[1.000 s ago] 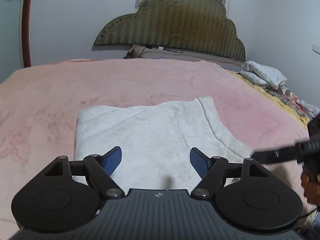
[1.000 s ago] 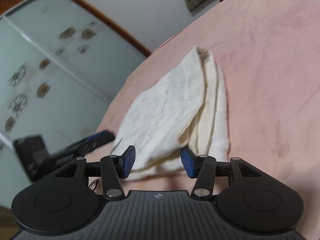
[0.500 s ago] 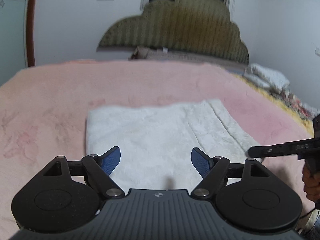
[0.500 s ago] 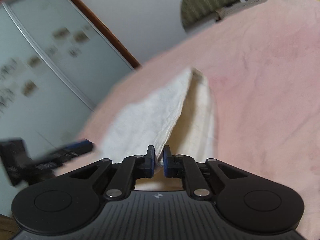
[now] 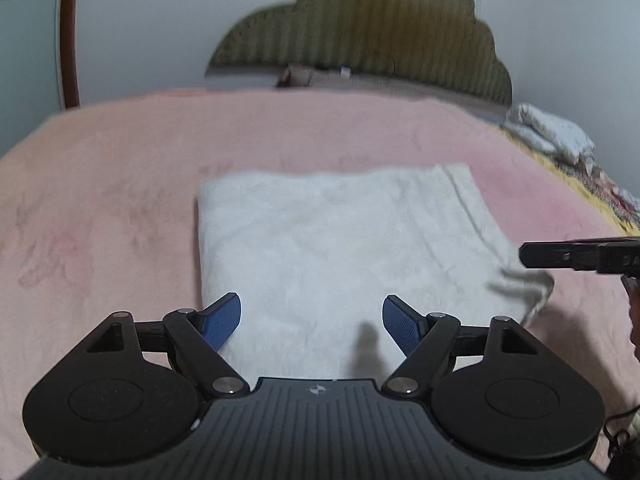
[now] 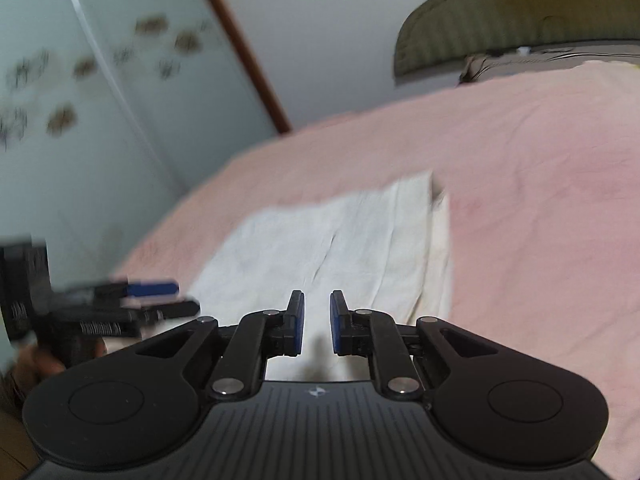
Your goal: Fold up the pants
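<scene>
The white pants point(image 5: 340, 240) lie folded into a flat rectangle on the pink bed point(image 5: 100, 200); they also show in the right wrist view point(image 6: 332, 240). My left gripper point(image 5: 312, 320) is open and empty, just above the near edge of the pants. My right gripper point(image 6: 317, 322) is open by a narrow gap with nothing between the pads, over the pants' near right corner. It shows from the side in the left wrist view point(image 5: 560, 258), and the left gripper shows in the right wrist view point(image 6: 152, 300).
An olive headboard point(image 5: 380, 40) stands at the far end of the bed. A folded white quilt point(image 5: 552, 132) lies at the far right edge. A glass sliding door point(image 6: 80, 120) with a brown frame is on the left.
My right gripper, shut on the pants' near corner half a second ago, has let go and opened slightly; the lifted layer now lies flat. My left gripper stayed open and drew back a little.
</scene>
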